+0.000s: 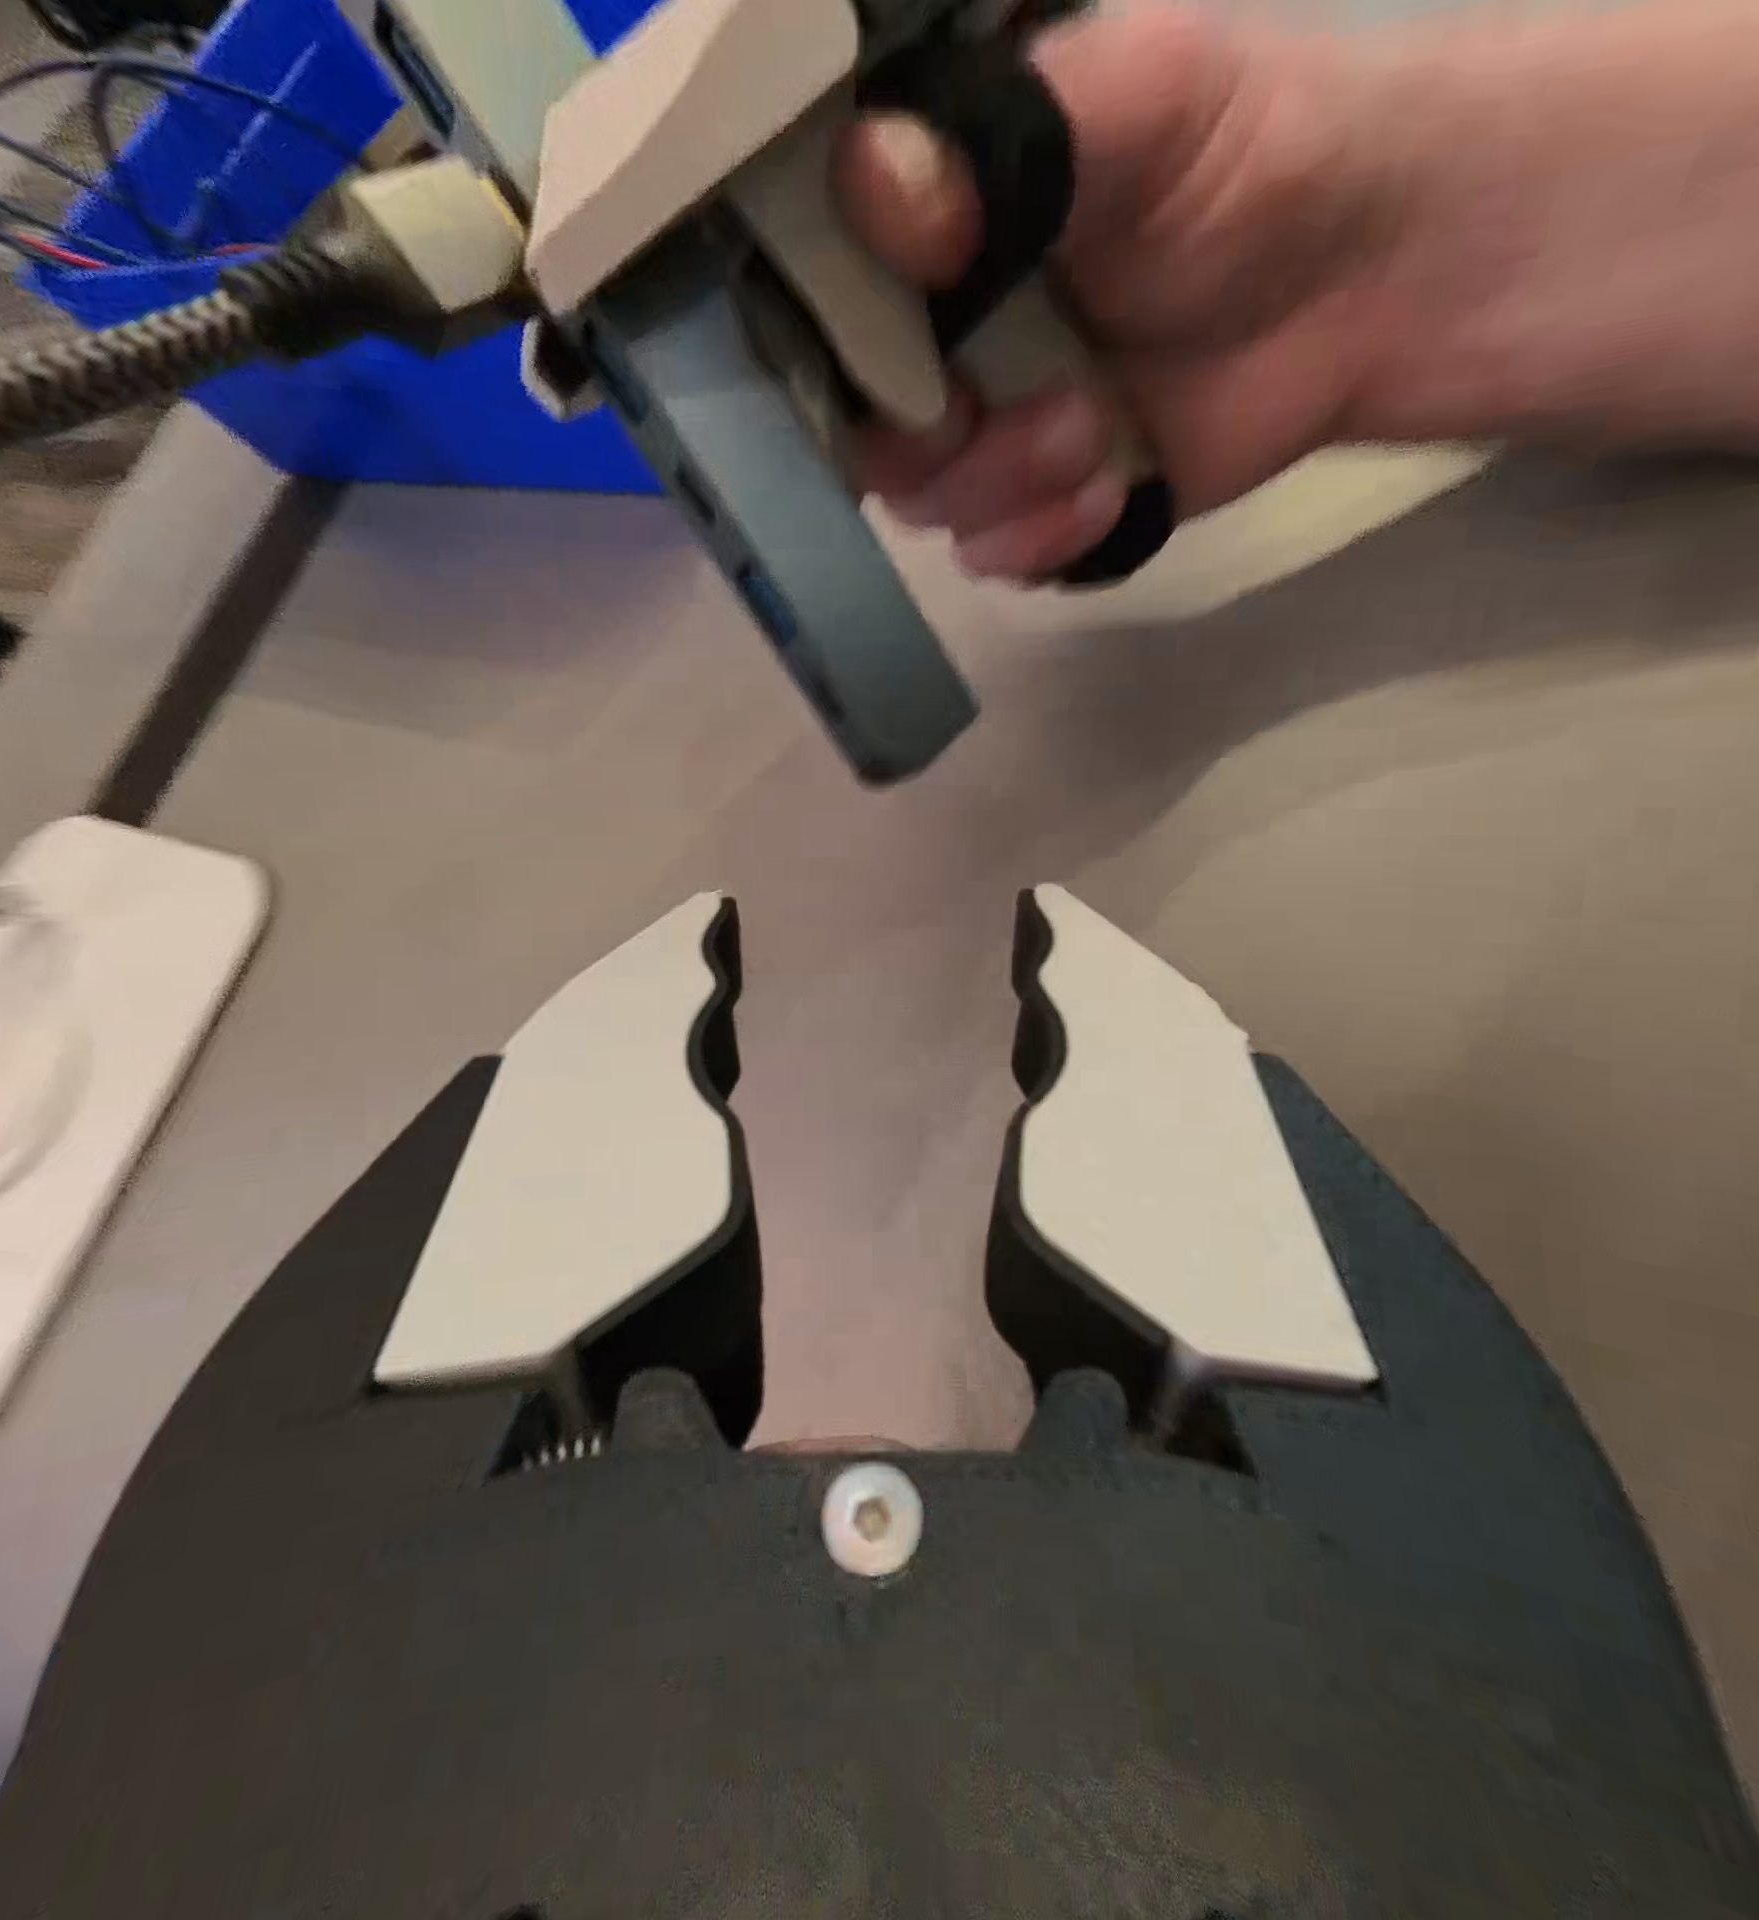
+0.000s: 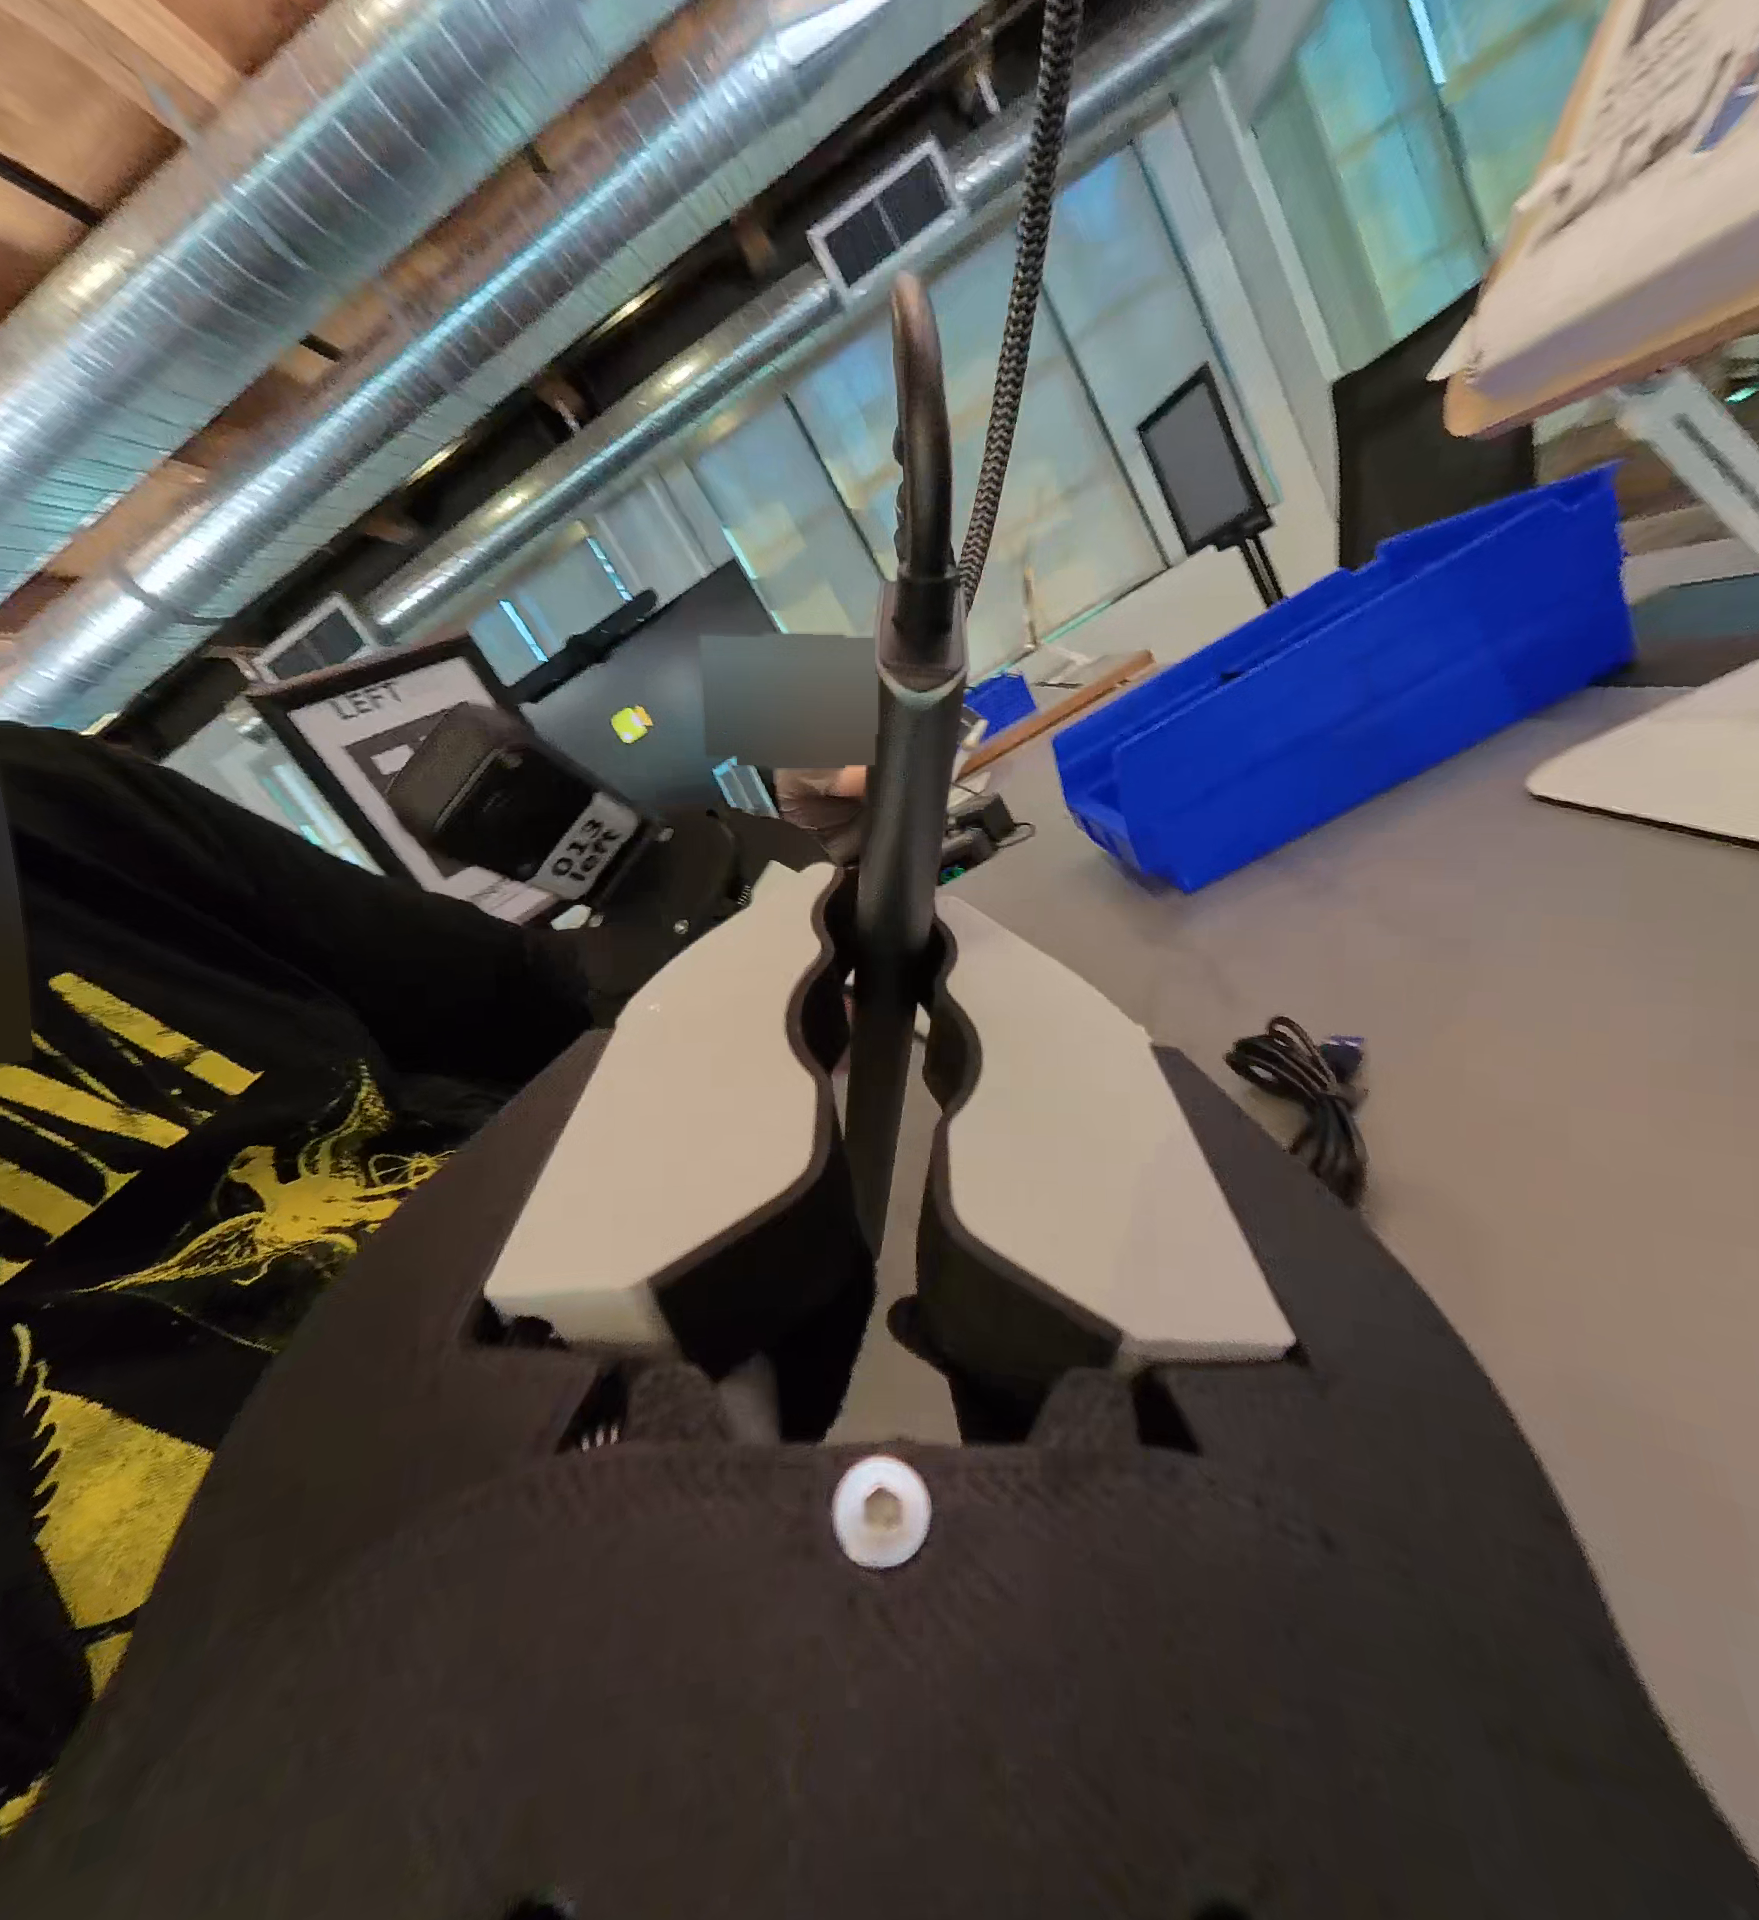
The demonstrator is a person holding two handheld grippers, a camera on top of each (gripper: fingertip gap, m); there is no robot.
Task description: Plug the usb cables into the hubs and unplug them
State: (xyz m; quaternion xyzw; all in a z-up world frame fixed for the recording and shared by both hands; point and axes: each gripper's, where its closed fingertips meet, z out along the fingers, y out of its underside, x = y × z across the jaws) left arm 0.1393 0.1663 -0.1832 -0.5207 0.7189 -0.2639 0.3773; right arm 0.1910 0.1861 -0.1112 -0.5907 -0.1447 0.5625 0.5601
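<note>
In the left wrist view my left gripper (image 1: pixel 873 914) is open and empty over the grey table (image 1: pixel 1374 935), its fingertips well apart. Just ahead of it, my right gripper (image 1: pixel 532 270), held by a hand (image 1: pixel 1270 239), is shut on a dark grey USB hub (image 1: pixel 802 540) that points down toward the left gripper. A braided cable (image 1: pixel 75 364) runs in from the left to the hub's upper end; the joint is hidden. In the right wrist view the right gripper (image 2: pixel 885 914) pinches the hub (image 2: pixel 901 790) edge-on, both pads on it. The braided cable (image 2: pixel 1031 260) hangs behind it.
A blue bin (image 1: pixel 355 395) stands at the table's far side; it also shows in the right wrist view (image 2: pixel 1374 707). A white stand base (image 1: pixel 75 1091) lies at the left. A coiled black cable (image 2: pixel 1301 1101) lies on the table. A person's dark sleeve (image 2: pixel 231 935) is at the left. One gripper's finger ends stand about 9 cm off the other's.
</note>
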